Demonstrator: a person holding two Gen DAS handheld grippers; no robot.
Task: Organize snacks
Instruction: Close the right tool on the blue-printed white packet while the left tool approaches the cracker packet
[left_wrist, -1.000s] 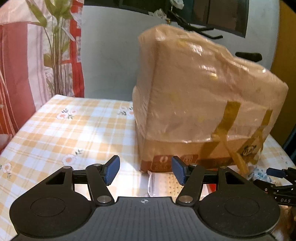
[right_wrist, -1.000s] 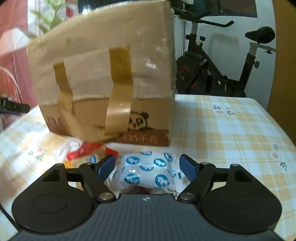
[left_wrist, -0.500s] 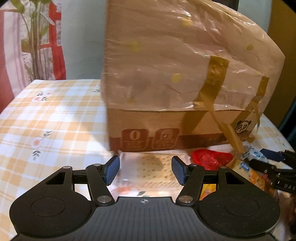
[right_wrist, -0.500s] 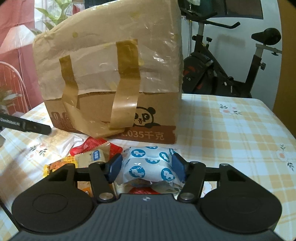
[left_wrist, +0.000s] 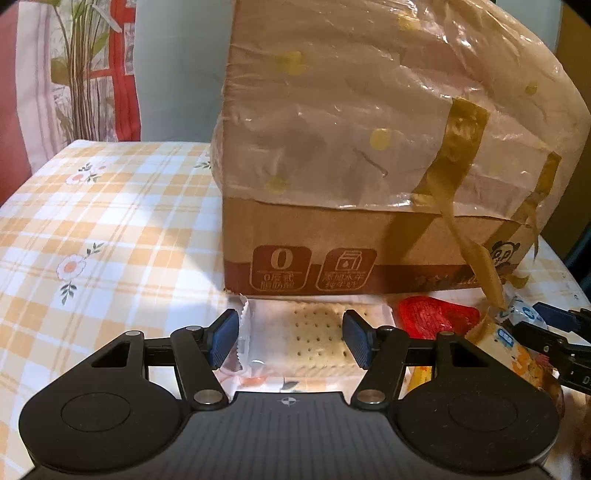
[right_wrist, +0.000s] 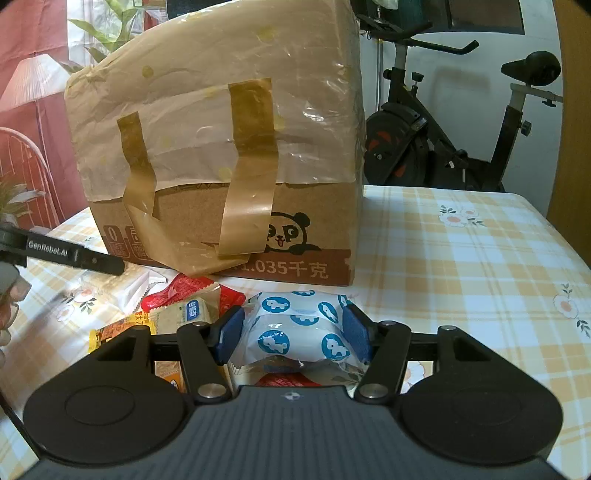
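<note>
Checked tablecloth (right_wrist: 461, 258), cardboard box (right_wrist: 221, 147) ahead. My right gripper (right_wrist: 293, 338) is clenched on the blue-print packet (right_wrist: 295, 328); my left gripper (left_wrist: 288, 338) spreads around the cracker packet (left_wrist: 299, 339) (ungripped). Next, I'd squeeze it.

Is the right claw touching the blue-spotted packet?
Touching. The right wrist view shows the right claw with both blue pads pressed against the sides of the blue-spotted packet, no gap visible.
</note>
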